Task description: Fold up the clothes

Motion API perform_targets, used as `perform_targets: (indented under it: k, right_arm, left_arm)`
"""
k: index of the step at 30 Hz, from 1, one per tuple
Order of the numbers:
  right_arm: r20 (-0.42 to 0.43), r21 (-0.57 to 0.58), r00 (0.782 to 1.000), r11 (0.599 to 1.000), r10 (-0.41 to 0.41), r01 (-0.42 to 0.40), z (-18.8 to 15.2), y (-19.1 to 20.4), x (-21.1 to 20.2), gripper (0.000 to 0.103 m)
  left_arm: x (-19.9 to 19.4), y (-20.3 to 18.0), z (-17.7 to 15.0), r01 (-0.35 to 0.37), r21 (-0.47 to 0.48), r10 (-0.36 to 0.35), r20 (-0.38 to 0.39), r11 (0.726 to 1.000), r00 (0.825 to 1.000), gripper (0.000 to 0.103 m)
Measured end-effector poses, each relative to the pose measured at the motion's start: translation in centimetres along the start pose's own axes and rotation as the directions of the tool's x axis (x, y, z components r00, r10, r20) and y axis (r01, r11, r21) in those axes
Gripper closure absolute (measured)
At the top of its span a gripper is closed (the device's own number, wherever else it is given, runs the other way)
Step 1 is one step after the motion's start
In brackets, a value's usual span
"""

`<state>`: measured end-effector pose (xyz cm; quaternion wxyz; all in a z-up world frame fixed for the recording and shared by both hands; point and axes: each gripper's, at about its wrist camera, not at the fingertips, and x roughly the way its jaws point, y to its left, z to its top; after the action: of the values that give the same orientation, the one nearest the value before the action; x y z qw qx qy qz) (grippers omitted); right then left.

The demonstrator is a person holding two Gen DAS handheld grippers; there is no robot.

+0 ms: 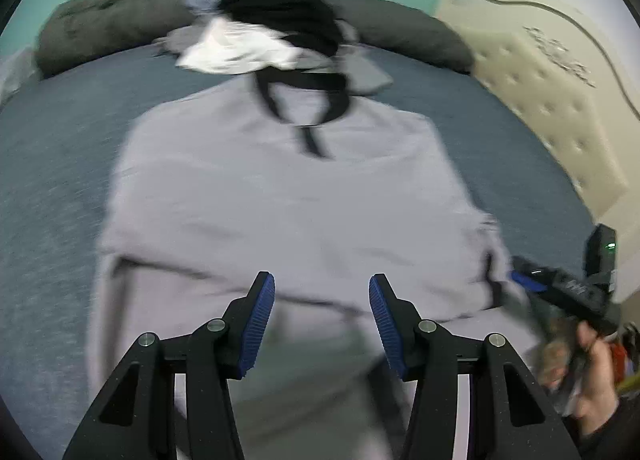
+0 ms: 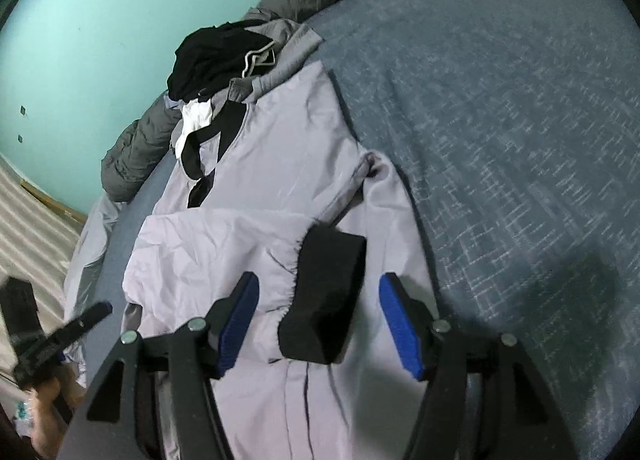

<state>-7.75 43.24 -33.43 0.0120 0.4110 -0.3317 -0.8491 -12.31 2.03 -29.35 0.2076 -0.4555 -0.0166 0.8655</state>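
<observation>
The lilac shirt lies flat on the bed, long axis running toward twelve o'clock from both grippers, left gripper and right gripper each gaping empty over its near hem, the right one nearer the black cuff.
</observation>
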Motion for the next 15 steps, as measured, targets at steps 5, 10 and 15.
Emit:
perform_targets:
  k: [5, 10, 15]
  right_arm:
    - [-0.028, -0.038, 0.999, 0.999, -0.025, 0.024, 0.5, 0.8, 1.4, 0.039]
    - [-0.066, -0.039, 0.996, 0.998, -0.058, 0.055, 1.1, 0.8, 3.8, 0.038]
    - [-0.084, -0.068, 0.993, 0.995, -0.077, 0.072, 1.2, 1.2, 5.2, 0.038]
  left_arm:
    - [-1.0, 7.3, -0.7, -0.091, -0.102, 0.093, 0.014, 0.991, 0.996, 0.05]
    - [-1.0, 12.6, -1.0, -0.148, -0.177, 0.153, 0.017, 0.973, 0.988, 0.05]
    - [-0.1, 15.7, -1.0, -0.184, -0.208, 0.188, 0.004, 0.961, 0.982, 0.05]
